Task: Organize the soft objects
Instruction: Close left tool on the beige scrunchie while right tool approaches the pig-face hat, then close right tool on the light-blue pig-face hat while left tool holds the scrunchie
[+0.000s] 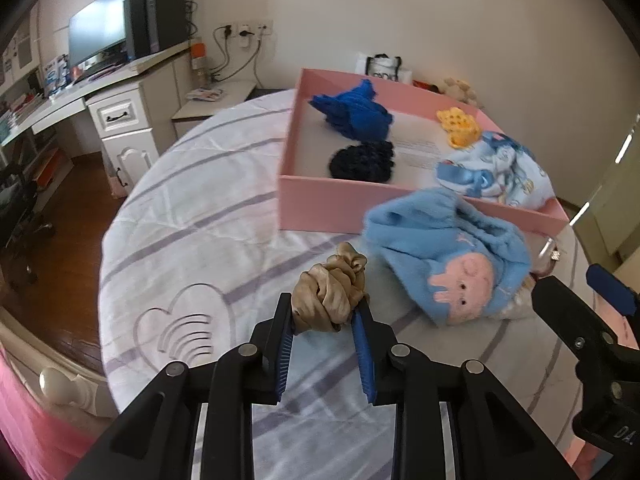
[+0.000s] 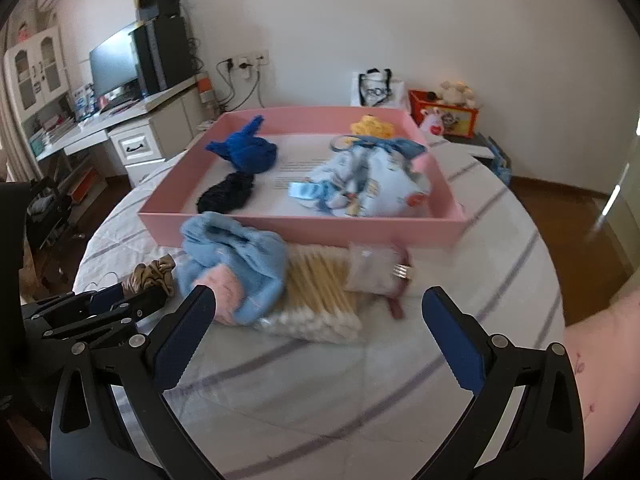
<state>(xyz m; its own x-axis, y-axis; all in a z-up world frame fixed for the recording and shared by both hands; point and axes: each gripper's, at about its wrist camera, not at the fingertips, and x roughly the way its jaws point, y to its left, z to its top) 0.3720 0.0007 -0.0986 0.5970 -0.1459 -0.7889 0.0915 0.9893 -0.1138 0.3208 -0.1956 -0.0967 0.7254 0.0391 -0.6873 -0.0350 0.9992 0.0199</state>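
My left gripper point(image 1: 325, 310) is shut on a tan satin scrunchie point(image 1: 330, 292) that lies on the bed point(image 1: 192, 216); the same gripper point(image 2: 132, 294) and the scrunchie point(image 2: 150, 276) show at the left of the right wrist view. A light blue plush hat with a pink pig face point(image 1: 444, 256) point(image 2: 236, 268) lies just right of it. My right gripper point(image 2: 320, 300) stands wide open above a pack of cotton swabs point(image 2: 316, 300), nothing between its fingers. The pink box point(image 1: 316, 204) point(image 2: 304, 228) holds a blue knit piece point(image 1: 356, 110), a dark scrunchie point(image 1: 362, 160), a yellow crochet piece point(image 1: 458, 124) and a printed pale blue cloth point(image 1: 496, 168).
A small clear bag point(image 2: 372, 270) lies beside the swabs near the box's front wall. A white desk with a monitor point(image 1: 96, 36) stands left of the bed. A tote bag point(image 2: 376, 88) and toys point(image 2: 444, 114) sit on the floor by the far wall.
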